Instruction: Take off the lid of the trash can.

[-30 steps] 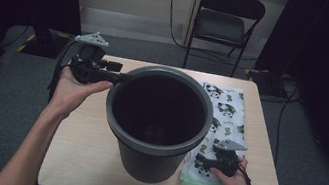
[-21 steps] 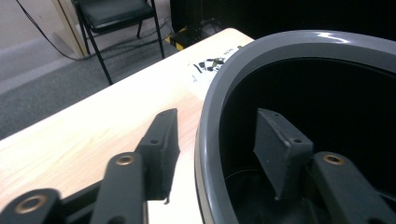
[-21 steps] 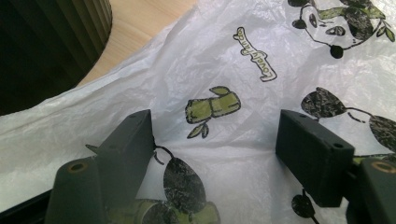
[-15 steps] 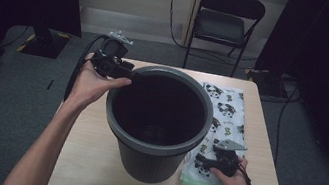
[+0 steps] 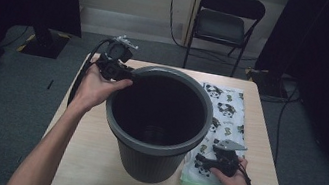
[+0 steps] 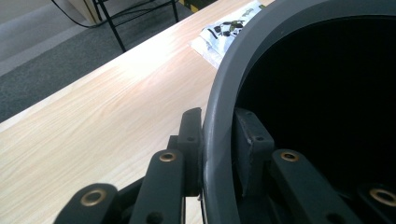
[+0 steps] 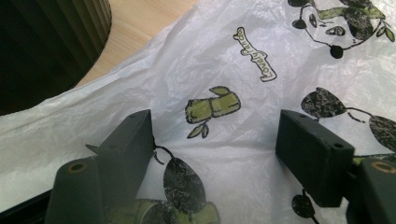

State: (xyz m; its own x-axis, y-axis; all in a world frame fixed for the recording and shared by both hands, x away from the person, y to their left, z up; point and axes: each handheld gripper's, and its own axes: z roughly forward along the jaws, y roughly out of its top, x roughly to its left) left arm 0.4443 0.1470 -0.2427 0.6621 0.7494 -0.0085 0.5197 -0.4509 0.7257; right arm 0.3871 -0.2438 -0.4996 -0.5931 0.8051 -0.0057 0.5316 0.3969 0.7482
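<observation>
While the left gripper [image 6: 218,154], its jaws just closing, pinches the rim of the dark grey plastic bin [image 5: 157,122] mid-table, the right gripper [image 7: 215,154] rests jaws apart on the panda-print plastic bag [image 5: 224,117] beside it; lining not yet begun.

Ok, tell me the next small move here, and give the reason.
Probably close the right hand-held gripper on the panda bag: its jaws stand open over the plastic, pinching nothing. The left hand-held gripper, jaws just closing, already straddles the bin rim, so the bin seems steadied for lining.
</observation>
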